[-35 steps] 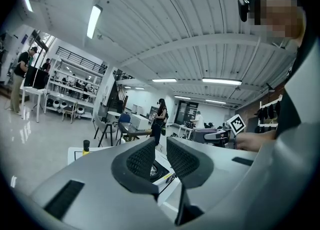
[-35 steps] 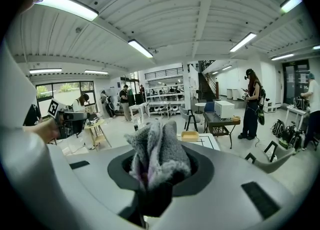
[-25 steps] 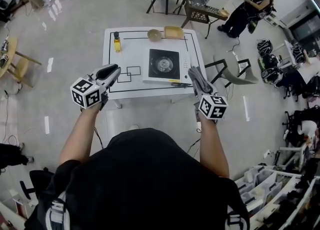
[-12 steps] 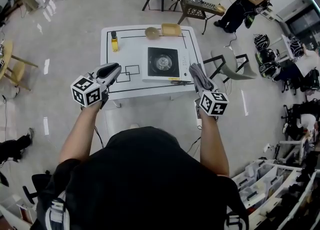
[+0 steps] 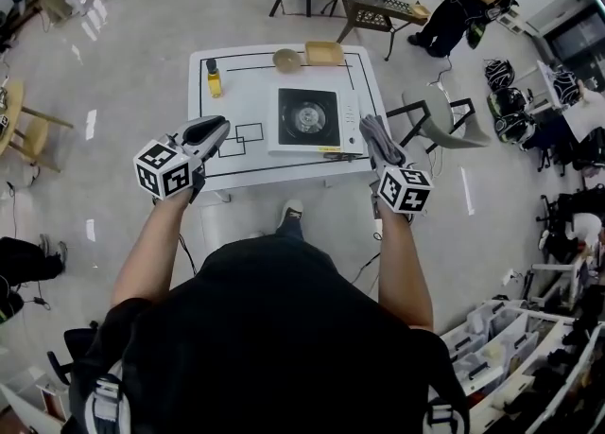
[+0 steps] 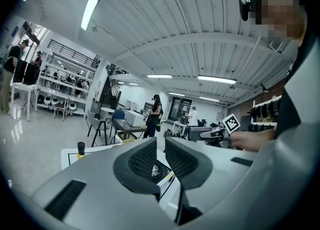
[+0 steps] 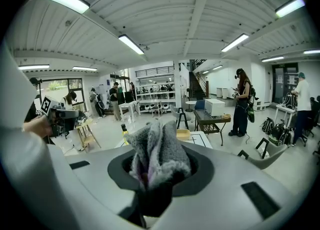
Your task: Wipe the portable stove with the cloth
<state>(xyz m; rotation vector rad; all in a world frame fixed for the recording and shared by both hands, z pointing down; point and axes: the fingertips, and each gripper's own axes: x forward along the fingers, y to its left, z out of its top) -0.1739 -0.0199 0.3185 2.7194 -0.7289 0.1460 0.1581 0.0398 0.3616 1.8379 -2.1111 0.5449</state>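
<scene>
The portable stove [image 5: 307, 120], white with a black burner top, sits on the right half of the white table [image 5: 227, 101]. My right gripper [image 5: 371, 131] hovers off the table's front right corner, shut on a bunched grey cloth [image 5: 379, 146]. In the right gripper view the cloth [image 7: 157, 156] stands up between the jaws and hides the stove. My left gripper [image 5: 212, 130] is shut with nothing in it, over the table's front left edge. The left gripper view shows the stove [image 6: 159, 171] just past the shut jaws, and my right gripper [image 6: 207, 134] to the right.
A yellow bottle [image 5: 215, 78] stands at the table's back left. A bowl [image 5: 288, 60] and a yellow tray [image 5: 324, 54] sit along the back edge. A grey chair [image 5: 440, 134] stands right of the table. A person [image 5: 454, 7] stands beyond it by a desk.
Both grippers have eased a little toward the table, still shut. A shoe now shows below the table's front edge as the person steps forward.
</scene>
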